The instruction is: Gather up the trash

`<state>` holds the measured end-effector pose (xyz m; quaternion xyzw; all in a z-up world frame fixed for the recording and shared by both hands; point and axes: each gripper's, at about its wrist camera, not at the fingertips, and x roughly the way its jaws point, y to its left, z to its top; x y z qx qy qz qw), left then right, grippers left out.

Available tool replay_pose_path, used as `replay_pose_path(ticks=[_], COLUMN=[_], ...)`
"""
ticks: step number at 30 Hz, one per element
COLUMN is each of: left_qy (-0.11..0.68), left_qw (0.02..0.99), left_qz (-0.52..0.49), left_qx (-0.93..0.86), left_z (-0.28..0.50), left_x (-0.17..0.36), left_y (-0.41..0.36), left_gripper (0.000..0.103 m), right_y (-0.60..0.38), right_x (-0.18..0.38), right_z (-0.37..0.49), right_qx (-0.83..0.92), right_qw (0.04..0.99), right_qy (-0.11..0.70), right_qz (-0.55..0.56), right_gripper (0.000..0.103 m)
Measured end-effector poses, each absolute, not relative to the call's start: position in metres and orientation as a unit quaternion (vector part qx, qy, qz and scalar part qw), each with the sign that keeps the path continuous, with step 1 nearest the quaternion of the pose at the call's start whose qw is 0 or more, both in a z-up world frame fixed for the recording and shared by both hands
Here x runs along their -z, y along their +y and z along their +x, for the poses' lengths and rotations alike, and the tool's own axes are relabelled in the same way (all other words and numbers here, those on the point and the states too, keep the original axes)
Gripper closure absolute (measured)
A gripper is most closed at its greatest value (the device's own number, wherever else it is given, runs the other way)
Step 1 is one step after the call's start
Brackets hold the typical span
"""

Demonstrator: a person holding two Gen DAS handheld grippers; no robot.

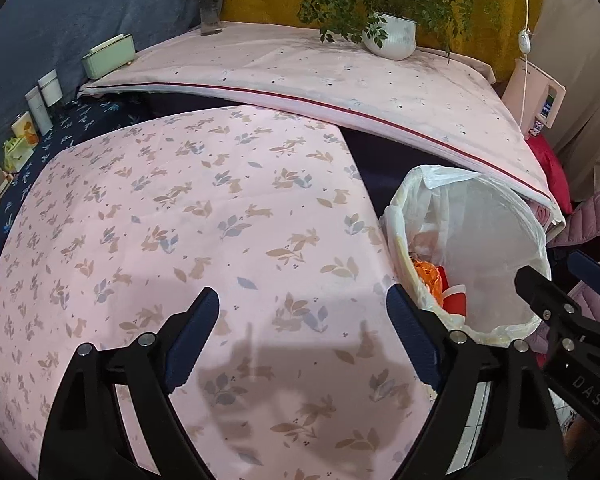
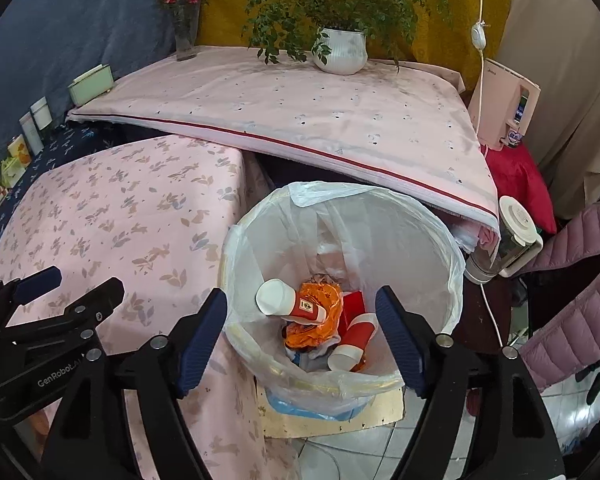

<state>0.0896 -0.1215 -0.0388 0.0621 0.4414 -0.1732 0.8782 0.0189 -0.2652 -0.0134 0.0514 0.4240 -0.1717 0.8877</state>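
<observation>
A trash bin (image 2: 440, 240) lined with a white plastic bag stands beside the pink leaf-print table (image 2: 120, 216). Inside lie a red-and-white paper cup (image 2: 284, 300), a second red-and-white cup (image 2: 352, 344) and an orange wrapper (image 2: 320, 312). My right gripper (image 2: 300, 332) is open and empty, held above the bin's near rim. My left gripper (image 1: 304, 328) is open and empty over the table's cloth (image 1: 180, 220), with the bin (image 1: 500, 232) to its right. The right gripper shows at the right edge of the left wrist view (image 1: 560, 292); the left gripper shows in the right wrist view (image 2: 64, 284).
A second pink-covered table (image 2: 300, 112) behind carries a potted plant (image 2: 340, 52), a flower vase (image 2: 186, 36) and a green box (image 2: 90, 84). Small containers (image 2: 32, 124) line the left wall. A blender jug (image 2: 508, 236) and a pink jacket (image 2: 572, 280) are at the right.
</observation>
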Motion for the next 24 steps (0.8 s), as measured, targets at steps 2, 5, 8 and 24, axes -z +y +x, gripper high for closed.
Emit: replay_pose_path(ticks=[2,5,8,24], left_qy=[0.438,0.441,0.445,0.459], left_qw=[0.880,0.880,0.878,0.865], left_qz=[0.067,0.062,0.056,0.060], left_qx=[0.169,0.167,0.167,0.193], left_z=[0.086,0.081,0.075,0.047], left_x=[0.039,0.039,0.040,0.041], left_y=[-0.116,-0.107,-0.102,-0.107], left_gripper=[0.021,0.021,0.020,0.019], right_y=[-0.260,-0.253,-0.246,-0.249], right_x=[0.013,0.013,0.016,0.015], right_z=[0.014,0.008,0.001,-0.028], right_qx=[0.171,0.174,0.177,0.183], right_qw=[0.888,0.886,0.883,0.878], right_qy=[0.425,0.429,0.433,0.441], right_qz=[0.047,0.036,0.026,0.039], right_gripper=[0.022,0.019,0.019,0.013])
